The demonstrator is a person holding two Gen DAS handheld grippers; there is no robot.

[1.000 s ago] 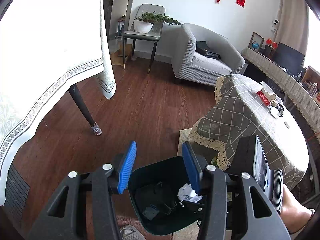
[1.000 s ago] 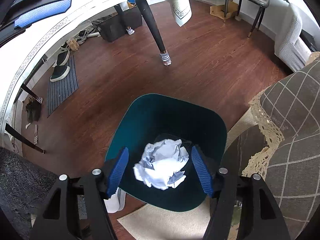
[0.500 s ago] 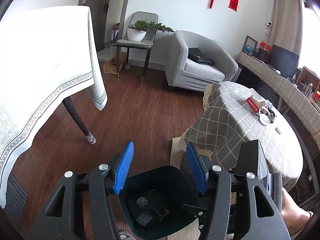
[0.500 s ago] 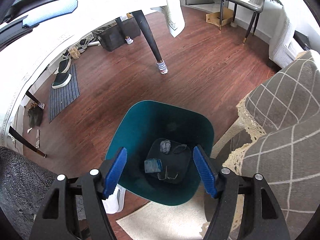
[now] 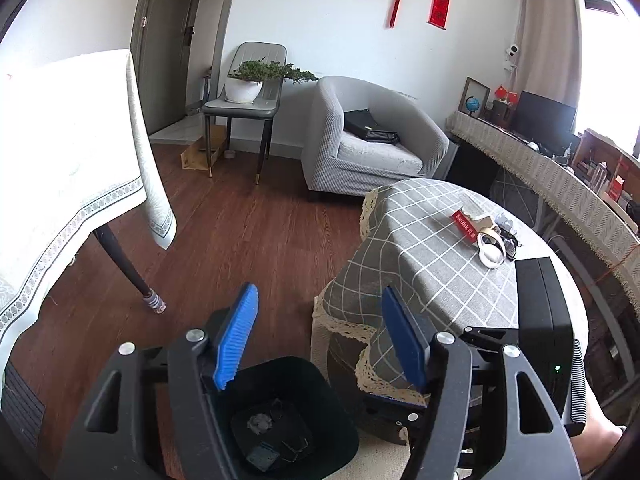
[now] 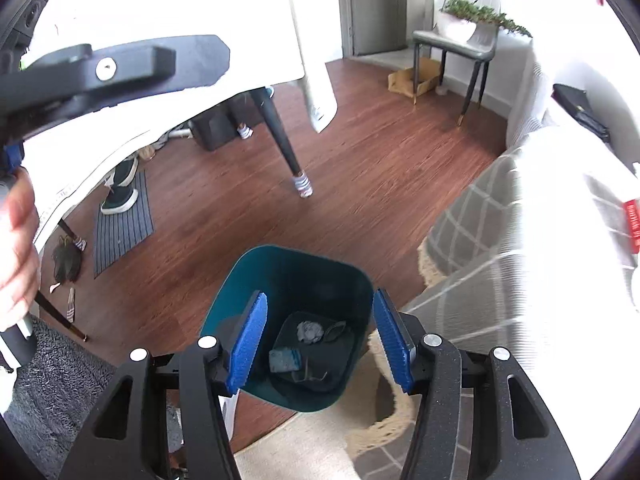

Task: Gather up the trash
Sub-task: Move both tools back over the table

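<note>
A dark teal trash bin (image 6: 296, 254) stands on the floor beside the checked round table. At its bottom lie a crumpled paper ball (image 6: 310, 332), a small blue scrap (image 6: 285, 360) and some dark bits. My right gripper (image 6: 320, 296) hovers above the bin mouth, its jaws closing with nothing between them. In the left wrist view the bin (image 5: 336, 432) sits low in the picture with the paper ball (image 5: 259, 423) inside. My left gripper (image 5: 320, 296) hangs above and beyond it, jaws opening and empty.
A round table with a grey checked cloth (image 5: 420, 248) carries a red box (image 5: 466, 226) and a tape roll (image 5: 492, 250). A white-clothed table (image 5: 60, 168) stands left, its leg (image 6: 286, 148) near the bin. An armchair (image 5: 372, 148) and a plant chair (image 5: 244, 100) stand beyond.
The white crumpled paper between the right jaws a second ago now lies at the bottom of the bin. Both grippers have risen away from the bin. Left jaws widened, right jaws narrowed.
</note>
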